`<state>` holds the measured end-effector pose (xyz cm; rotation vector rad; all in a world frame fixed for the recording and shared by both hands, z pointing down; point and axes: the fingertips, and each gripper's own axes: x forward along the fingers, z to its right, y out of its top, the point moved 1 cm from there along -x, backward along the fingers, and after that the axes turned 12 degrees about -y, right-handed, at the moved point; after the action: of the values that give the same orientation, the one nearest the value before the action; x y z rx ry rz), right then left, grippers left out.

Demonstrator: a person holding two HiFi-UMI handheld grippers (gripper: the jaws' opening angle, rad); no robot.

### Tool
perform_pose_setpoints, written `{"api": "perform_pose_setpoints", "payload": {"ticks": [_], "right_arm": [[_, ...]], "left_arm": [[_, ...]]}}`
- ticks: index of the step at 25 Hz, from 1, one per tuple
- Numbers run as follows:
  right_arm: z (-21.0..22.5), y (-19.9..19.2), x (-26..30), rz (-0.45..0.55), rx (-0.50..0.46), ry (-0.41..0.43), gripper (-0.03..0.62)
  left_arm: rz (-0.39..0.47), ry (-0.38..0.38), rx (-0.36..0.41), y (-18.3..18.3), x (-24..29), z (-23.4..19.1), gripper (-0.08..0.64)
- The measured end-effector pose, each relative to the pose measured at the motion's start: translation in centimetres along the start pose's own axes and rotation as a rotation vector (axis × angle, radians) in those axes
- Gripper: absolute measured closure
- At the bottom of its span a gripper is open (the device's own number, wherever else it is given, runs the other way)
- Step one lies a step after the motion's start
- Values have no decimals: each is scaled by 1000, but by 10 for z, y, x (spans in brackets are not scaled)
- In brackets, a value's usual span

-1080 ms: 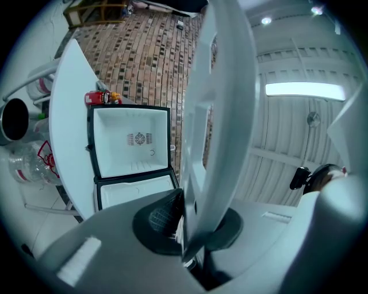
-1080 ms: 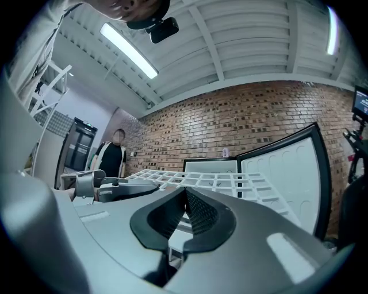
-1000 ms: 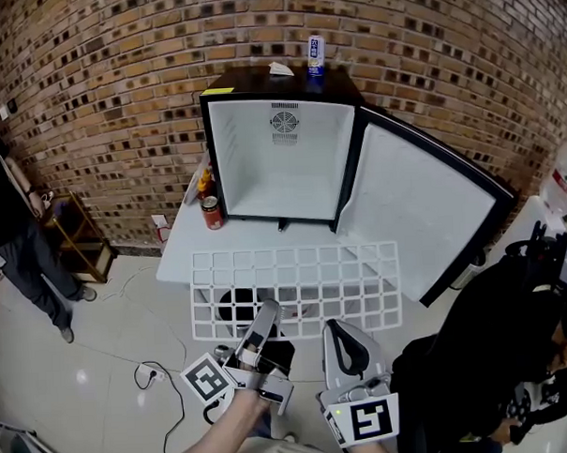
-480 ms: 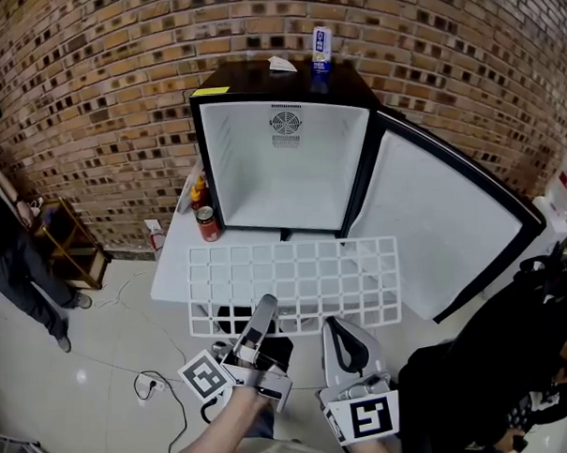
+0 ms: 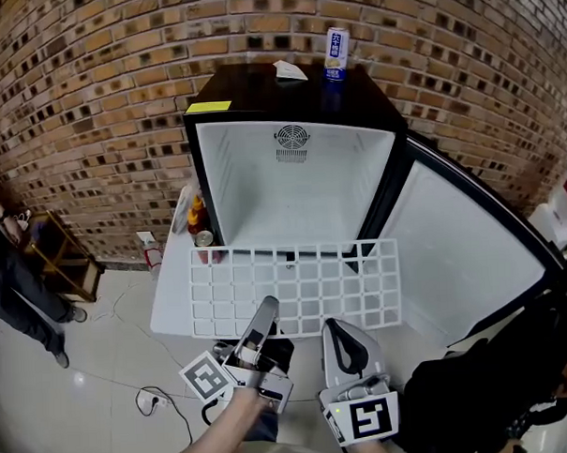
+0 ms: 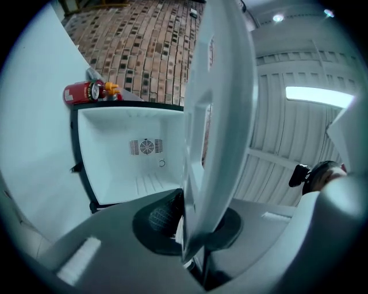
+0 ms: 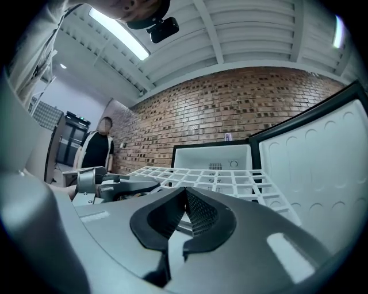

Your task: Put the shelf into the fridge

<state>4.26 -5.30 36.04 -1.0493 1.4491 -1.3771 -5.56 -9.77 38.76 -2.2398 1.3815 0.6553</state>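
Well to the left of the fridge [image 5: 291,192], a person [image 5: 14,289] is seen standing on the floor, clear of the work. Just beside the fridge's left wall, a red can [image 5: 205,241] is seen on the white desk [image 5: 174,305] that carries the fridge. In front of the fridge's open mouth, the left claw [image 5: 265,314] is clamped on the near edge of the shelf [image 5: 295,286], its jaws parted only by the rim pinched between the pads. The shelf, a white grid, is held roughly level before the mouth, with its far edge just at the threshold and not yet inside. Further right along that near edge, the jaws of the right claw [image 5: 337,333] are pressed fully together, and the thin rim appears to be nipped at their tips. To the right of the fridge, the door [image 5: 453,232] is swung wide open. The insertion is judged to be barely begun. For the step to be done well, the shelf should be kept flat and square to the fridge's mouth, and both claws should be advanced at an even pace so that neither side edge jams against a wall. The supports inside cannot be made out, so the height should be checked before the shelf is pushed home.
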Motion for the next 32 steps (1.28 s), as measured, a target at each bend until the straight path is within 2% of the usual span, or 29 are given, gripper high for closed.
{"api": "perform_pose_setpoints", "payload": {"ticks": [8,13,23,32], "right_arm": [[-8,-3,56,-27,-37,-24,592],[-11,-2,88,-34,-24,-55,592],[-17,-12,125,-60,-30,-88,592],[-8,-25,123,-76,208,-68,586]], "left_arm": [[-35,11,-33,35,31,-29,537],[-59,10,-67,53,49,-47,537],[-98,2,-106,81,70,-71,537],[-88,-4,-116,90,89,-83,537]]}}
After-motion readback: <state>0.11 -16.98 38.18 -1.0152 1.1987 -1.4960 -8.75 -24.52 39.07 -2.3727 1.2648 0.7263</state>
